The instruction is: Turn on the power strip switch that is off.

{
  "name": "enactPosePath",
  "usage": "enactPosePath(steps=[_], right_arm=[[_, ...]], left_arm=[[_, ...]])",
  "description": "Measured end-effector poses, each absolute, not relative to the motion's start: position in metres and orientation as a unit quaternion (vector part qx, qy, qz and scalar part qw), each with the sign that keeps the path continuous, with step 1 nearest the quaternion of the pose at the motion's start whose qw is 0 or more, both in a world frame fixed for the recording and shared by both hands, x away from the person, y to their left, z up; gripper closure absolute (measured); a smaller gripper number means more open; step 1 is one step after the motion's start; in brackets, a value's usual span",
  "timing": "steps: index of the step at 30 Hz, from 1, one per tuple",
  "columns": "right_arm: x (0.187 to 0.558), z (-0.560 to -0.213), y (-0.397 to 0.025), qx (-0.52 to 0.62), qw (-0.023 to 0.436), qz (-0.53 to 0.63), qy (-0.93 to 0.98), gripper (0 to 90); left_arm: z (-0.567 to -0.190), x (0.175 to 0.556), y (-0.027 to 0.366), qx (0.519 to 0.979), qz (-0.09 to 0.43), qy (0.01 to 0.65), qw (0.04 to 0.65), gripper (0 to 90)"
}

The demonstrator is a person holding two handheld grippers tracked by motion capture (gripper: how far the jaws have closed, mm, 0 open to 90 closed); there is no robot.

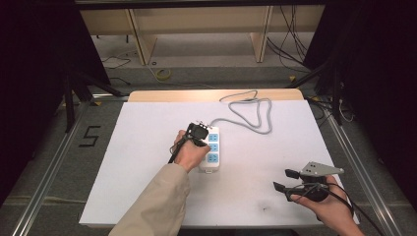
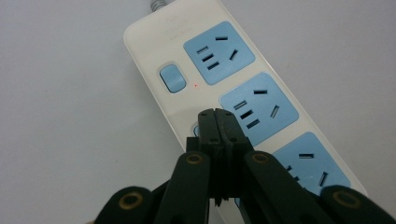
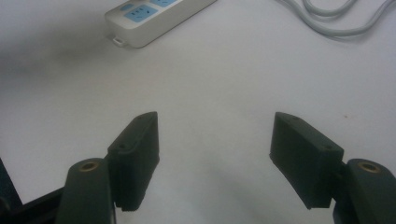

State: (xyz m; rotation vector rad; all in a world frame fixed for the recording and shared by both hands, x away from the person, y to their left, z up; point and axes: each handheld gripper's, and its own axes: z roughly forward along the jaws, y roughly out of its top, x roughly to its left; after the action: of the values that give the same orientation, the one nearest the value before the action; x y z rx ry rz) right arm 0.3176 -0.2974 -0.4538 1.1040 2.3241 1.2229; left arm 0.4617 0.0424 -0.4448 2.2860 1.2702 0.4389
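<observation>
A white power strip [image 1: 214,147] with three blue sockets lies mid-table, its grey cable [image 1: 251,115] looped toward the back. My left gripper [image 1: 199,132] is shut with nothing between the jaws. In the left gripper view its tips [image 2: 217,114] rest over the strip [image 2: 154,46] beside the middle socket [image 2: 259,107], hiding a second button. The first blue switch [image 2: 172,78] sits farther on, with a small red dot lit beside it. My right gripper [image 1: 281,179] hovers open at the front right, apart from the strip [image 3: 149,14]; between its jaws [image 3: 215,126] is bare table.
A white sheet [image 1: 147,172] covers the table, with a wooden strip along the far edge [image 1: 211,95]. The cable [image 3: 336,23] lies beyond the right gripper. A "5" marker [image 1: 90,136] is on the floor at left, and shelving with loose wires stands behind.
</observation>
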Motion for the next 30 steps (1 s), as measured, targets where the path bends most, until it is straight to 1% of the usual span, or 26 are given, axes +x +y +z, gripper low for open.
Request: enactPosePath(steps=[14, 30], right_arm=[[0.318, -0.4539, -0.2976, 0.384, 0.143, 0.425, 0.807, 33.2], [0.3183, -0.4538, -0.2987, 0.384, 0.145, 0.424, 0.808, 33.2]], left_arm=[[-0.4433, 0.4646, 0.0427, 0.837, 0.151, 0.469, 0.237, 90.0], [-0.441, 0.4684, 0.0381, 0.84, 0.153, 0.471, 0.22, 90.0]])
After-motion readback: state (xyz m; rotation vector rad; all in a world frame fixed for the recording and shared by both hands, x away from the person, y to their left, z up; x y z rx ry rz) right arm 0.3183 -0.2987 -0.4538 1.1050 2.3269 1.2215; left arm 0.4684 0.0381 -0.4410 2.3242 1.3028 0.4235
